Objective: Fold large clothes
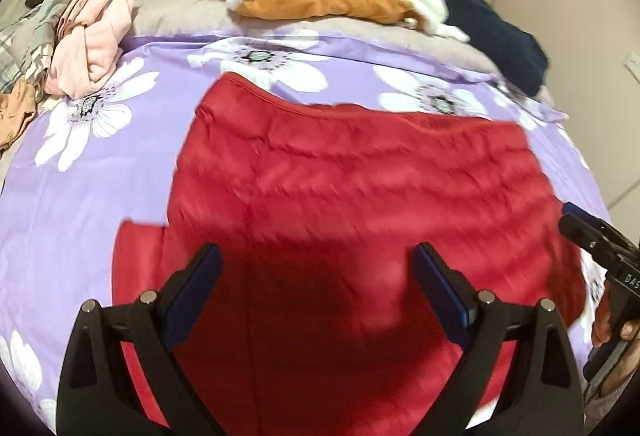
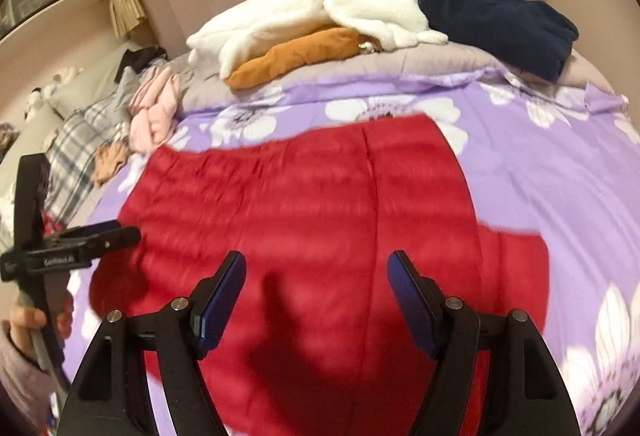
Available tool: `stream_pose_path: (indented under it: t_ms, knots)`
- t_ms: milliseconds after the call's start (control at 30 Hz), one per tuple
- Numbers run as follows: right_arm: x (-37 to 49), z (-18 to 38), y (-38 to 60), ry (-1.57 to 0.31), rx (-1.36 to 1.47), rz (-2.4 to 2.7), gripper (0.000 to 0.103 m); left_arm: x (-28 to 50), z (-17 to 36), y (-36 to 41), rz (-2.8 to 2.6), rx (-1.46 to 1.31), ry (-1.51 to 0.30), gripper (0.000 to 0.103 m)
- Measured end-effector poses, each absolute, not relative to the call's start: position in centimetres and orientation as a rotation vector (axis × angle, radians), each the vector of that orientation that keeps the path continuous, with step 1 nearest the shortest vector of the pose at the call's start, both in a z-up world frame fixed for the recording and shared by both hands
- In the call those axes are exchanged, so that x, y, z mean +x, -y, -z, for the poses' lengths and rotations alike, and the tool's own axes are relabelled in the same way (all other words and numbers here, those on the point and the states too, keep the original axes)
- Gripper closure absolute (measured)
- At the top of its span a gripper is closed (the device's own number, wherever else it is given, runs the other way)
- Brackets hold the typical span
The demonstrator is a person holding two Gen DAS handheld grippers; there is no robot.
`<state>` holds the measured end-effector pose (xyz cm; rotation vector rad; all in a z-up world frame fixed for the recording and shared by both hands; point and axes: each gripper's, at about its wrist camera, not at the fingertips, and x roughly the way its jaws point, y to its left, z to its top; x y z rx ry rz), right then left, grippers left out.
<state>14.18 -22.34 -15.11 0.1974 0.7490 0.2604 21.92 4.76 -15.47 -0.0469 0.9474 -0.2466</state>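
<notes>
Red puffer jacket [image 1: 340,196] lies flat on the bed [image 1: 120,164], under both claws, left claw [image 1: 316,276] and right claw [image 2: 316,284], jaws apart, empty. Soft, light, slippery (probably); grab a hem edge.

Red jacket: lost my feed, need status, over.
Left tongs open, empty. Right tongs open, empty. Red jacket lying spread on the flowered sheet, partly folded. Nothing on it; other clothes piled clear at the far edge.

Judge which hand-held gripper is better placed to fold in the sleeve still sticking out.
Probably right: its view shows the red jacket with a loose flap beside the open right hand-held gripper. The left hand-held gripper, also open, hovers mid-jacket.
</notes>
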Motion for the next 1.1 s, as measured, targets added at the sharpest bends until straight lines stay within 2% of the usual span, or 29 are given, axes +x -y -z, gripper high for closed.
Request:
stream_pose_path:
  t_ms: [267, 533, 667, 867, 1100]
  knots:
    - [19.9, 18.2, 21.6, -0.88, 0.212, -0.198, 0.03, 25.6, 18.3, -5.6, 0.216, -0.05, -1.047, 0.005]
    - [20.9, 19.8, 20.4, -0.969, 0.12, -0.156, 0.028, 26.7, 19.6, -5.5, 0.213, -0.052, -1.106, 0.003]
    - [20.0, 18.4, 20.9, -0.946, 0.156, -0.172, 0.028, 24.9, 17.8, -5.6, 0.216, -0.064, -1.058, 0.007]
    - [15.3, 15.7, 21.2, -0.839, 0.151, -0.24, 0.028, 19.5, 15.5, -5.6, 0.265, -0.021, -0.959, 0.007]
    - [11.2, 16.4, 20.9, -0.828, 0.114, -0.266, 0.028, 15.3, 17.1, -4.9, 0.266, 0.042, -0.952, 0.007]
